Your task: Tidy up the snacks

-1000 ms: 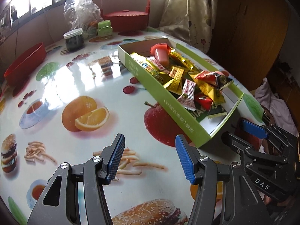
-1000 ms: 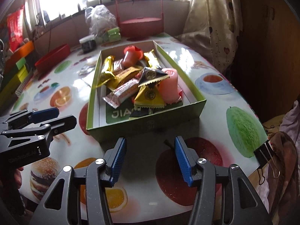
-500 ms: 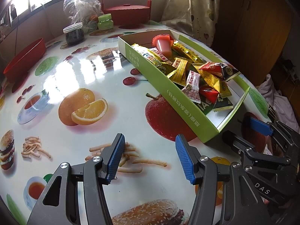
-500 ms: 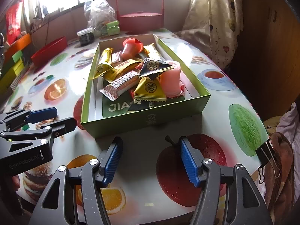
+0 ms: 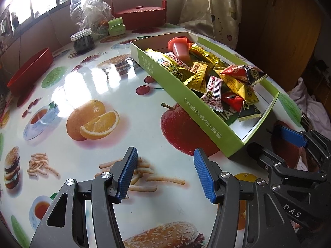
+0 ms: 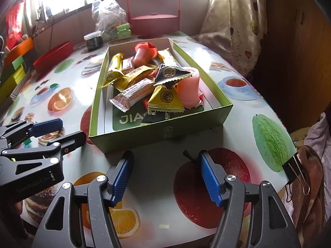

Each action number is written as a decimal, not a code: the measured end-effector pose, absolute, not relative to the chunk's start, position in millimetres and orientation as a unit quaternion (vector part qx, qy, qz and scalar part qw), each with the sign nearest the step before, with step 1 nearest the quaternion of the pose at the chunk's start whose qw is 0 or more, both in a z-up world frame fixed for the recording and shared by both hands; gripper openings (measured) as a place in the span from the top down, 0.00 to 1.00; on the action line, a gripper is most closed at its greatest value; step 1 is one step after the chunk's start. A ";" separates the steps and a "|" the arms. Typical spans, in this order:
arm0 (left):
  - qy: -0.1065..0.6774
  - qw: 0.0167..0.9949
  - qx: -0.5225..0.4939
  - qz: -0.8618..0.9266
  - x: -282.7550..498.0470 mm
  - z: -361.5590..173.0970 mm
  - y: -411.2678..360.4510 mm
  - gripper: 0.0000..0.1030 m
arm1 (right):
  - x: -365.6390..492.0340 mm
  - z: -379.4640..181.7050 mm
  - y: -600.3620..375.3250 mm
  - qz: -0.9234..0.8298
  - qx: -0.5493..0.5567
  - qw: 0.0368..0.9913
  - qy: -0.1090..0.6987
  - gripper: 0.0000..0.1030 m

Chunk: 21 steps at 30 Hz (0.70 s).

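A green cardboard box stands on the fruit-print table, filled with several wrapped snacks and pink jelly cups. My right gripper hangs just in front of the box's near wall; its jaws are opening with nothing between them. My left gripper stands open and empty over the table to the left of the box. Each gripper shows in the other's view: the left gripper at the left, the right gripper at the right.
At the back stand a red lidded basket, a plastic bag, a dark jar and a green jar. A red bowl lies far left. A binder clip holds the cloth at the table's right edge.
The right gripper's jaws have spread wider apart. The left view has shifted slightly, with the box a little nearer to it.
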<state>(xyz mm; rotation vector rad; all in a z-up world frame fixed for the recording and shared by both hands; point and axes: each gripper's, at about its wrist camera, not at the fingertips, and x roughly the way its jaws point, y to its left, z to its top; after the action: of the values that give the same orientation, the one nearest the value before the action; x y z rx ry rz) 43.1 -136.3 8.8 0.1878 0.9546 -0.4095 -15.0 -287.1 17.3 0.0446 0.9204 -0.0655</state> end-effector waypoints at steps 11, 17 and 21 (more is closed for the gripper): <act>0.453 0.866 0.084 -0.194 42.9 8.7 -135.5 0.44 | -15.4 16.8 -286.4 -0.032 0.021 0.895 0.444 0.37; 0.453 0.866 0.084 -0.194 42.9 8.8 -135.1 0.44 | -16.0 16.8 -286.3 -0.031 0.021 0.895 0.444 0.37; 0.453 0.866 0.084 -0.194 42.6 8.7 -135.1 0.44 | -16.0 16.7 -286.4 -0.031 0.021 0.896 0.443 0.37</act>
<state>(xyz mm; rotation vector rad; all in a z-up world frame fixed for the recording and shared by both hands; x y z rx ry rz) 42.6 -135.1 8.7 0.1756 0.9484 -0.4056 -16.0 -286.4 16.7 0.0434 0.9189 -0.0647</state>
